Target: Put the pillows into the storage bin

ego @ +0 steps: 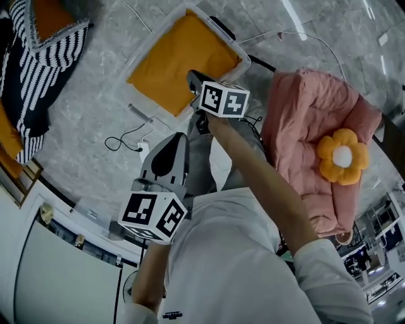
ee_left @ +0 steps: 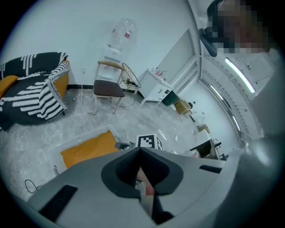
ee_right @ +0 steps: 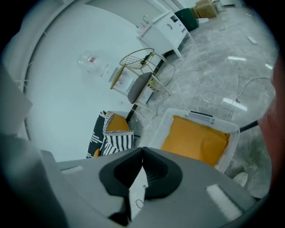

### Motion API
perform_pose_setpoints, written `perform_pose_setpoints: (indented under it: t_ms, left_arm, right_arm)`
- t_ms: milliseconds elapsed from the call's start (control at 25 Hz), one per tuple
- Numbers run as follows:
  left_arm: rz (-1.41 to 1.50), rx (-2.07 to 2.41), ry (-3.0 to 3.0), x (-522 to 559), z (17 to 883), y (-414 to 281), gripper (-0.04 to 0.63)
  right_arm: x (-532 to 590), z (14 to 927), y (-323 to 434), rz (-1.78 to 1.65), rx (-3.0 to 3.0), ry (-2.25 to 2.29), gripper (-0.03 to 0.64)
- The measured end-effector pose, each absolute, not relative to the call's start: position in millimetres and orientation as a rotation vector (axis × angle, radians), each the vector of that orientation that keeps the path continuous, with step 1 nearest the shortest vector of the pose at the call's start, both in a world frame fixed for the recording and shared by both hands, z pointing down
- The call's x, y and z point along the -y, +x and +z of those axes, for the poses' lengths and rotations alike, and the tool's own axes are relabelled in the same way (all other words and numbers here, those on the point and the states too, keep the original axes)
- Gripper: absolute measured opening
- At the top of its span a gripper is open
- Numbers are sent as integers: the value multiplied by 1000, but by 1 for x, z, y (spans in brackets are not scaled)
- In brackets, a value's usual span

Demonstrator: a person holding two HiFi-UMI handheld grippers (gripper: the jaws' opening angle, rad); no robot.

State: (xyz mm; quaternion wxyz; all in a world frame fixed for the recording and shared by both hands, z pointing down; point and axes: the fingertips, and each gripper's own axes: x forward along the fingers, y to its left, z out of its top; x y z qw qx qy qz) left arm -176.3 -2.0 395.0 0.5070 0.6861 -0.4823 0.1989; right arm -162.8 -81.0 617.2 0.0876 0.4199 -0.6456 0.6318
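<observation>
The clear storage bin point(ego: 243, 62) stands on the marble floor with an orange pillow point(ego: 180, 60) lying flat inside it. My right gripper point(ego: 192, 75) hangs shut over the bin's near edge, holding nothing. My left gripper point(ego: 180, 138) is lower and nearer to me, jaws together and empty. In the right gripper view the closed tips point(ee_right: 142, 149) point at the bin point(ee_right: 234, 133) and its orange pillow point(ee_right: 196, 140). The left gripper view shows its closed tips point(ee_left: 140, 150) with the orange pillow point(ee_left: 89, 149) beyond. A yellow flower pillow point(ego: 342, 156) rests on a pink cushion point(ego: 304, 120) at right.
A black-and-white striped throw point(ego: 38, 69) with another orange pillow point(ego: 50, 16) lies at the left. A black cable point(ego: 123, 140) runs across the floor near the bin. A chair point(ee_left: 107, 87) and a white cabinet point(ee_left: 156, 87) stand by the far wall.
</observation>
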Motion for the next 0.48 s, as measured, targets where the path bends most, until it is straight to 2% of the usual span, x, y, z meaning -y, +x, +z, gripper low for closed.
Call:
perform_pose_setpoints:
  t_ms: [480]
  left_arm:
    - [575, 975, 1819, 3, 382, -115, 9]
  right_arm:
    - [71, 556, -73, 1499, 2162, 1357, 82]
